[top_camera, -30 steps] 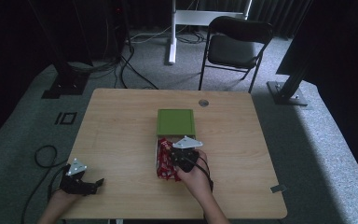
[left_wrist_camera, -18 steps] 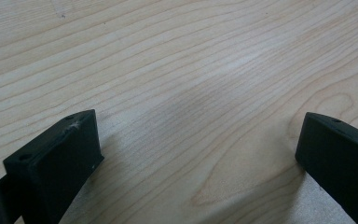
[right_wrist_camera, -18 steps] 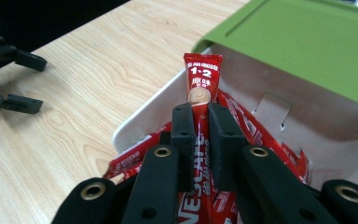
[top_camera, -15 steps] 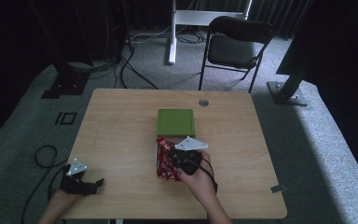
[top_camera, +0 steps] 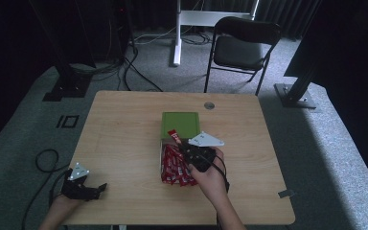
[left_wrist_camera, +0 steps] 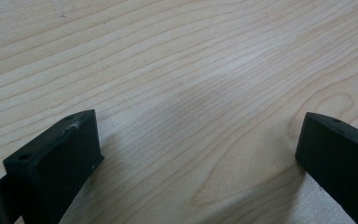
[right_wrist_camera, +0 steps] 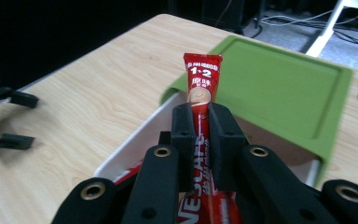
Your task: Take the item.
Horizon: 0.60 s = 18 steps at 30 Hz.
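My right gripper is shut on a red coffee sachet and holds it tilted up over a white box. In the high view that right gripper hovers above several red sachets lying in the box, and the held sachet points toward a green lid that leans on the box's far end. My left gripper rests open near the table's front left corner. Its two jaws stand wide apart over bare wood, with the left gripper holding nothing.
The wooden table has a round cable hole near its far edge. A black folding chair stands behind the table. A cable loops on the grey floor to the left. The other hand's gripper shows at the left.
My right gripper has lifted the red sachet out of the pile, so its end now sticks up toward the green lid. The left gripper has stayed still.
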Available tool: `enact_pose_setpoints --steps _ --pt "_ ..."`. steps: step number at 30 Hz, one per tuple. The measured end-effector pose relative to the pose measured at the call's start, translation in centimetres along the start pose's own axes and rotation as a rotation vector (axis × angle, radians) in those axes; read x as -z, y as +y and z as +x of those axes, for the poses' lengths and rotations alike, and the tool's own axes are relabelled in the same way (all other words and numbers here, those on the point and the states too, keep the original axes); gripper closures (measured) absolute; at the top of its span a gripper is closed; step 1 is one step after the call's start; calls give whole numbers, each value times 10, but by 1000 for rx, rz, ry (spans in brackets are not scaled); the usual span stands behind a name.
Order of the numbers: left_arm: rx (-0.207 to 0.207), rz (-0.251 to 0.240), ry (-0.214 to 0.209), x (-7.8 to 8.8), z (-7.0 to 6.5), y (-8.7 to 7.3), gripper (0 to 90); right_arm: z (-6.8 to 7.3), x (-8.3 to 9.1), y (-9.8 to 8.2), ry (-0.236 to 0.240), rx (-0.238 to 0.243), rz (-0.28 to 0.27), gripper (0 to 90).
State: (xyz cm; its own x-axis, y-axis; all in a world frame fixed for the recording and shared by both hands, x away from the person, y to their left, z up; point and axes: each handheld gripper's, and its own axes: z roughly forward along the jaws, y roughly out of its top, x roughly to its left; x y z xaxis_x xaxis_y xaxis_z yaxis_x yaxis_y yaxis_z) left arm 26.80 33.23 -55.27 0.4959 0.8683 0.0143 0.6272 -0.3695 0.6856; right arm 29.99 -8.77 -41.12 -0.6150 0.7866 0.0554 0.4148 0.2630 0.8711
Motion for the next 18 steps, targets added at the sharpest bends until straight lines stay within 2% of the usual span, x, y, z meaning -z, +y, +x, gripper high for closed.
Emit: enact_pose_setpoints --steps 18 --pt "-1 -2 1 0 0 0 7 -49 14 -5 -147 -84 -38 817"
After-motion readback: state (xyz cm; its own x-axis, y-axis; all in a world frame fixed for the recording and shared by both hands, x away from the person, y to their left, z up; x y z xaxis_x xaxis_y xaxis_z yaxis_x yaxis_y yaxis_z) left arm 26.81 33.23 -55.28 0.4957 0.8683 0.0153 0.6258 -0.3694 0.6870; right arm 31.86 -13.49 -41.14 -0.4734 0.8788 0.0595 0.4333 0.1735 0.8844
